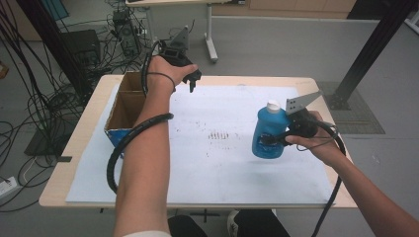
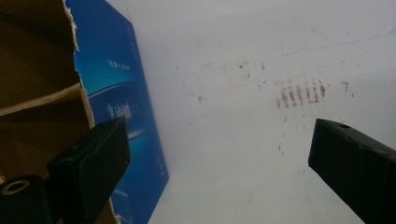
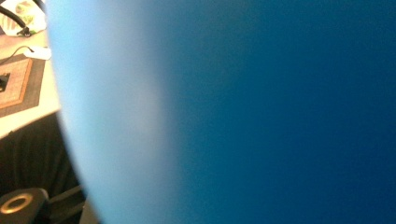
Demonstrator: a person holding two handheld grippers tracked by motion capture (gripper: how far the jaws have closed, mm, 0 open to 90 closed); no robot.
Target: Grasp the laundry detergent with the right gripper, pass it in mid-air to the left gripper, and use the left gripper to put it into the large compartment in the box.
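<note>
A brown box [image 1: 129, 101] with a blue side sits at the left of the white sheet [image 1: 217, 163]. The left gripper [image 1: 191, 81] is beside it, jaws spread, holding nothing. The right gripper [image 1: 271, 140] pinches a blue bottle [image 1: 269, 131] with a white cap, upright above the sheet's right side.

- On the glossy blue outer wall of the open cardboard box [image 2: 121, 107], at the left of the left gripper view, you can see small white lettering, too blurred to read.
- The blue plastic bottle with the white cap [image 1: 268, 133], right of centre in the high view, shows you no legible label.
</note>
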